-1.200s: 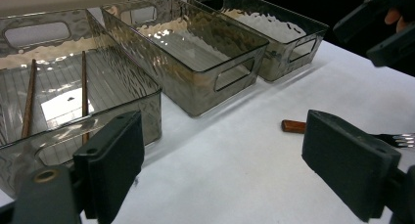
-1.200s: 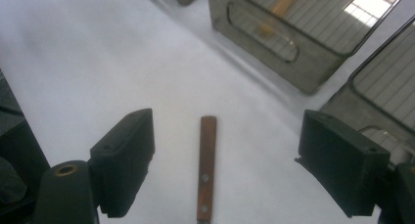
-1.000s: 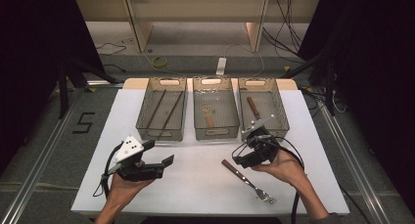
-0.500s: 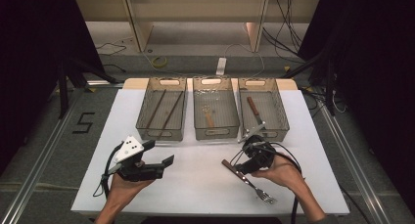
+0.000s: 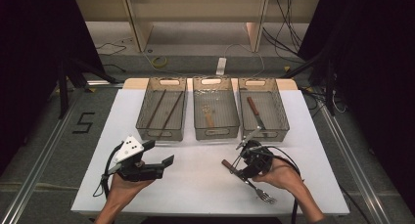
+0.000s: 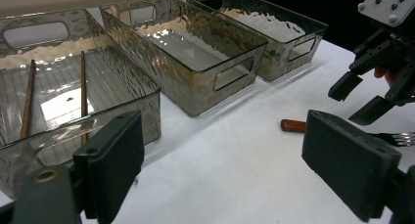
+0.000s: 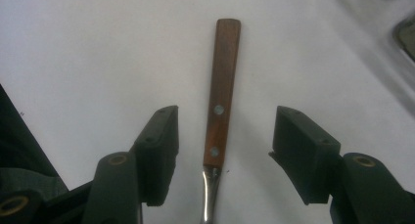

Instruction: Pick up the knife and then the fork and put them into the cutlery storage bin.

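Three bins stand in a row at the far side of the table [image 5: 195, 194]. The left bin [image 5: 142, 120] has two chopsticks [image 5: 163, 109] in it. The middle bin [image 5: 234, 117] has a spoon [image 5: 209, 117] in it. The right bin [image 5: 283, 117] has a knife [image 5: 255, 112] in it. A fork [image 5: 247, 181] lies on the table, near of the right bin. The right gripper [image 5: 243, 166] is over the fork's handle, one jaw on each side. The left gripper [image 5: 164, 161] is near of the left bin.

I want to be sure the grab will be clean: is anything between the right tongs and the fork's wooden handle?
Nothing visible. In the right gripper view the right tongs stand open, one jaw on each side of the fork's wooden handle, with bare white table in the gaps. The fork lies alone, apart from the bins.
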Motion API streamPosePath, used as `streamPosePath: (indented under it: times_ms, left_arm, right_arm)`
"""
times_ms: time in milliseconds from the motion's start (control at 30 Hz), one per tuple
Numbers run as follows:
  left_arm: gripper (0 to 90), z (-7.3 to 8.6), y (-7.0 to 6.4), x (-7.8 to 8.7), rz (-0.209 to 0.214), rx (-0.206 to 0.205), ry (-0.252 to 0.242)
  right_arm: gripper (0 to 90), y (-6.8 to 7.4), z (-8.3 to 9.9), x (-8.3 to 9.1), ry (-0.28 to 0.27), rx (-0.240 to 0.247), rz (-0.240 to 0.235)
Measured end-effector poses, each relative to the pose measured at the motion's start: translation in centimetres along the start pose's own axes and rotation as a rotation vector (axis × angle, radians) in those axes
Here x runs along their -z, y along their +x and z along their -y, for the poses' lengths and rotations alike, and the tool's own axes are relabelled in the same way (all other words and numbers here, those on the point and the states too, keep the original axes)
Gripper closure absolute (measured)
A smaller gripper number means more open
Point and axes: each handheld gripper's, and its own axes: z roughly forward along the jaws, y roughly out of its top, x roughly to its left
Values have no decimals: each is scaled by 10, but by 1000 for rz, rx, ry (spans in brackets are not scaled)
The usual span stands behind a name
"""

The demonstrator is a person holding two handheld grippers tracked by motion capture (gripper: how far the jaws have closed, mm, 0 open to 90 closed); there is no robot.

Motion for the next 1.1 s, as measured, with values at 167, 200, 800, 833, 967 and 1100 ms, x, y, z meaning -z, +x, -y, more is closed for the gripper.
streamPosePath:
  times_ms: [167,200,800,833,967,1100]
  left_arm:
    - [154,0,0,0,0,0,0]
    - [154,0,0,0,0,0,1]
    - [154,0,0,0,0,0,2]
    - [154,0,0,0,0,0,2]
    - [154,0,0,0,0,-1,2]
    - [154,0,0,0,0,0,2]
  right_arm:
    - [475,1,0,-4,12,9,13]
    - [479,1,0,-5,17,8,15]
    - [617,3,1,-24,101,46,9]
    - [625,4,1,-25,103,40,10]
    - [656,4,1,-27,111,50,11]
    - [687,5,1,-29,126,54,22]
